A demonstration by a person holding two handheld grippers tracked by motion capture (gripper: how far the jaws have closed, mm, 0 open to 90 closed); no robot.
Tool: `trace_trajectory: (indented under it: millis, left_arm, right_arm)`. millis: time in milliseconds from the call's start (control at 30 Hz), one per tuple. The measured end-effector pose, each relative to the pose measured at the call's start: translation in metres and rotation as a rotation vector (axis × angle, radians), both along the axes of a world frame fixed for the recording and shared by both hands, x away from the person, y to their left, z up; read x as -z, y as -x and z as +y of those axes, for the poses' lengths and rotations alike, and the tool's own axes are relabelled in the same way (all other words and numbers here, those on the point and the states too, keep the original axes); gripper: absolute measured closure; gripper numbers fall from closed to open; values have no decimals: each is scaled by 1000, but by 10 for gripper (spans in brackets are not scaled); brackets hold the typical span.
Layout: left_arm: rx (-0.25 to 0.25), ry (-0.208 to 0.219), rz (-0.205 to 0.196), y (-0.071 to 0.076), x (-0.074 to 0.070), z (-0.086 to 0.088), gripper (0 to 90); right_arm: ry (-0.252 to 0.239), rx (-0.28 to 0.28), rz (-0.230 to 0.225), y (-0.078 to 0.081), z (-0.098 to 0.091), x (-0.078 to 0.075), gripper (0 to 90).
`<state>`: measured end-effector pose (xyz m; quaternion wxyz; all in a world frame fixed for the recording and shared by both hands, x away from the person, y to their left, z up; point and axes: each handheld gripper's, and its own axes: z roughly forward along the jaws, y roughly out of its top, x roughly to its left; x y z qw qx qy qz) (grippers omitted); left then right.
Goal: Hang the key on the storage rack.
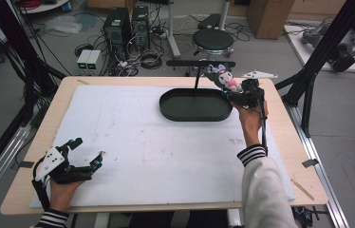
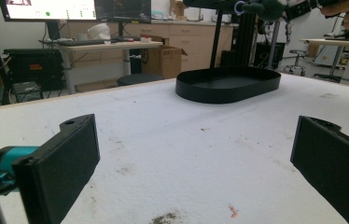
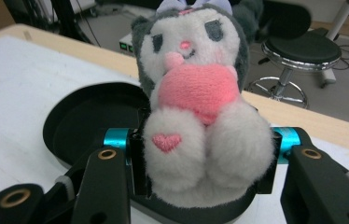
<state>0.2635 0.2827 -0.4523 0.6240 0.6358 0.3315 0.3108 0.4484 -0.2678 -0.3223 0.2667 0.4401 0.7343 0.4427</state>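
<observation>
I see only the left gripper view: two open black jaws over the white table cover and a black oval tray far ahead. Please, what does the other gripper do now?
Observer: The right gripper is shut on a plush toy, grey and white with a pink heart, at the right end of the black tray.
Operator: Is the toy already inside the tray?
Observer: No. In the right gripper view it is held up above the tray's rim, not resting in it.
Operator: And where is my gripper on the table?
Observer: The high view shows the left gripper open at the near left corner of the white cover, far from the tray.
</observation>
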Motion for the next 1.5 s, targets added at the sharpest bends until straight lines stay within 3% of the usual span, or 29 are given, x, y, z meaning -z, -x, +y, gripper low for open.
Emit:
trace_trajectory:
  millis: [67,733,967,1033,1100,1167,1267,1500]
  left_arm:
    - [0,1,0,0,0,0,17]
    - [2,2,1,0,0,0,17]
    - [2,3,1,0,0,0,17]
    - [3,1,1,0,0,0,17]
    - [4,2,0,0,0,0,17]
    - [4,1,0,0,0,0,17]
    - [4,0,0,0,0,0,17]
    - [7,-5,1,0,0,-1,17]
  right_arm:
    - [22,2,5,-1,1,5,532]
    - [-29,26,63,-24,10,36,532]
    - [-32,35,66,-30,15,38,519]
    - [-27,25,54,-30,16,39,444]
    - [-26,45,36,-31,20,39,168]
    - [1,53,22,-29,23,39,17]
    - [14,18,-6,-23,25,33,3]
    - [-51,-100,-113,10,14,21,3]
